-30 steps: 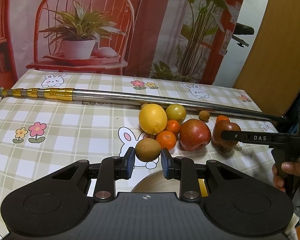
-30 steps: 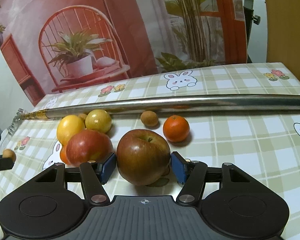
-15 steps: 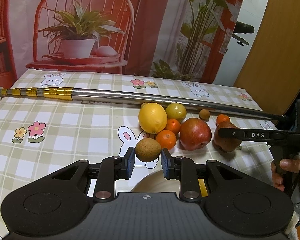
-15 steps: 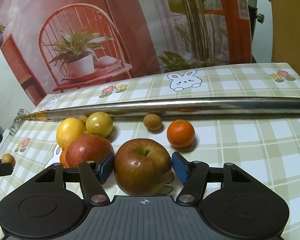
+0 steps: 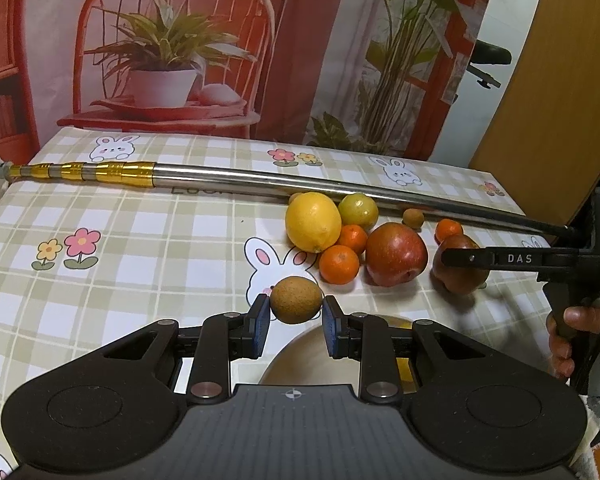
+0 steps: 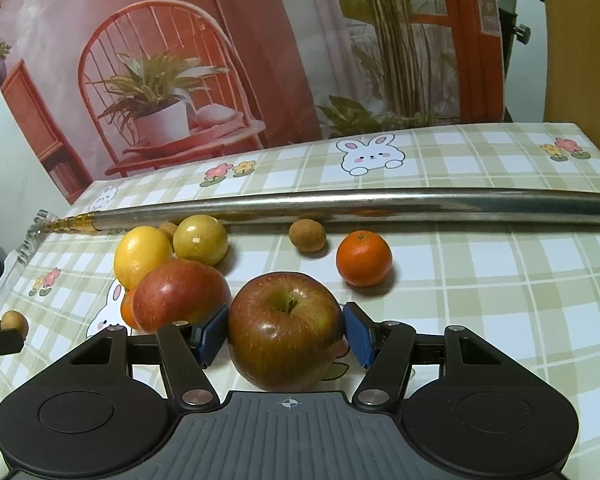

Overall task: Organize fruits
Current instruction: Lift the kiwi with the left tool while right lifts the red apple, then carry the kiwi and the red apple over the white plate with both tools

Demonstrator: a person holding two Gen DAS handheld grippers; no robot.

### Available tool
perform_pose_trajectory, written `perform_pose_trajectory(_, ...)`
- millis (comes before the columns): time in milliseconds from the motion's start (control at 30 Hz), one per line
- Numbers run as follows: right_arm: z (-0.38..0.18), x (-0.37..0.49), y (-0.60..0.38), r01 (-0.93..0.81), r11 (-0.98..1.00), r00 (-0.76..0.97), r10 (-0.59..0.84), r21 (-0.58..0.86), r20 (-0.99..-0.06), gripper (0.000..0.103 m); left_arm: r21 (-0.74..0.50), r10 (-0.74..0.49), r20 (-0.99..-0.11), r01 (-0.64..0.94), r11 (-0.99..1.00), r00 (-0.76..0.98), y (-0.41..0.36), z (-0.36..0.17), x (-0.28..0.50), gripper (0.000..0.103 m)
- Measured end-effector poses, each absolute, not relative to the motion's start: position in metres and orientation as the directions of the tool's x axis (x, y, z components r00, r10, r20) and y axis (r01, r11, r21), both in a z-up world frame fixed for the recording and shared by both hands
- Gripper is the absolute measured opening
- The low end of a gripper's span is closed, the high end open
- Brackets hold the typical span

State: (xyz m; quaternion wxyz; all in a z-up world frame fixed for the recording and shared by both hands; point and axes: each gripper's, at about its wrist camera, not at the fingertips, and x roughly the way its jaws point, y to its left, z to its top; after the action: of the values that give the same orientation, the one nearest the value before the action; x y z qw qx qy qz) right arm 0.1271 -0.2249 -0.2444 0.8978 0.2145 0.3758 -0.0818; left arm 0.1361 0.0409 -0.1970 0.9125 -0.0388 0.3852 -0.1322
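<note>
Table: green checked cloth with bunnies (image 5: 140,240).
Left claw (image 5: 296,318): squeezing small round brown fruit (image 5: 296,300), at 7 o'clock from fruit pile.
Right claw (image 6: 286,334): hugging dark red apple (image 6: 286,334), at 4 o'clock from red apple (image 6: 180,292).

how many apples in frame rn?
2. The dark red apple sits between the right gripper pads. The brighter red apple lies on the checked tablecloth beside the small orange mandarins. None seems hidden, though the cluster overlaps.
</note>
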Motion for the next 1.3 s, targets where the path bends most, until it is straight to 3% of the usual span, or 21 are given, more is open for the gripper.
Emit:
perform_pose_trajectory(567,-0.232,0.112,-0.214,0.301,0.901,0.721,0.001,0.314,-0.693,0.058,-0.187,-0.284,-0.698,0.216,0.958,0.658,0.049,-0.204,0.117,0.03)
perform_pose_trajectory(1300,-0.19,0.102,-0.159,0.148,0.941,0.758,0.09,0.304,-0.646,0.058,-0.198,-0.314,-0.702,0.247,0.948,0.639,0.05,-0.205,0.102,0.03)
